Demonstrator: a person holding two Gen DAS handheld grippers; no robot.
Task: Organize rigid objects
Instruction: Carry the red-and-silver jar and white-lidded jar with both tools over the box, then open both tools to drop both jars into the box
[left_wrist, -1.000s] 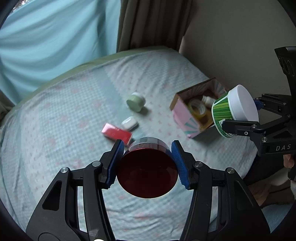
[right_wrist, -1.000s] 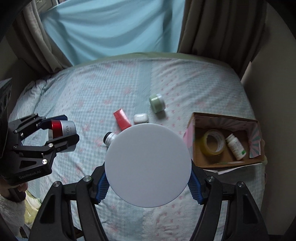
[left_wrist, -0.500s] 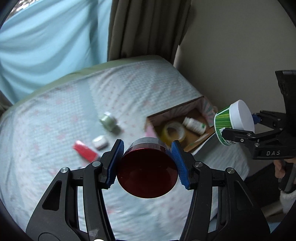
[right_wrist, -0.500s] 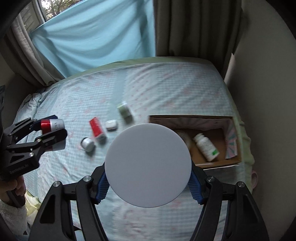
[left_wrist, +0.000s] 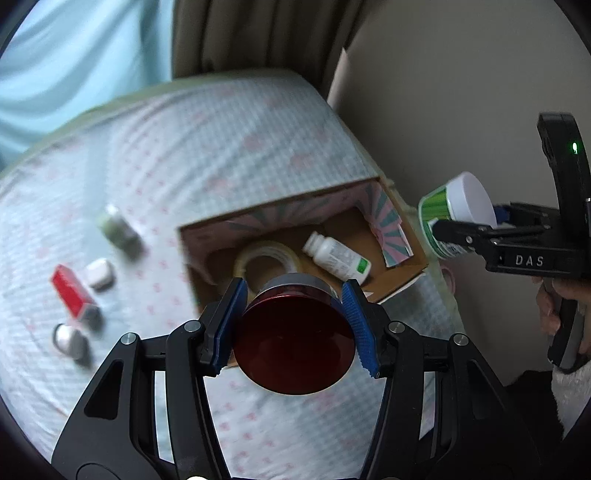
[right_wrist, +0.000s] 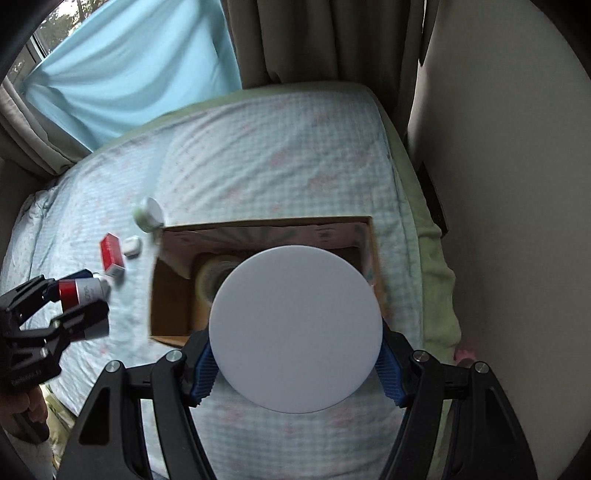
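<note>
The left hand-held gripper is clenched on a red-lidded jar, its blue pads pressing the jar's sides, and hangs above the near edge of the open cardboard box on the bed. The right hand-held gripper grasps a white-lidded tub with a green striped label; in the right wrist view the tub sits over the box's interior.

The step in hand looks like setting both containers into the box. To do it well, each should come down over bare cardboard rather than on the tape roll or the white pill bottle already lying inside. The two grippers are best lowered one at a time so they do not collide in the narrow opening, and each should let go only once its container is low. The box stands close to the bed's edge by the wall, so a hard push could shift it.

Readable writing is sparse: "DAS" on the right gripper's body in the left wrist view. The red jar's side bears lettering too blurred to read. A red box, a white case, a green jar and a small silver item lie on the bed outside the box.
</note>
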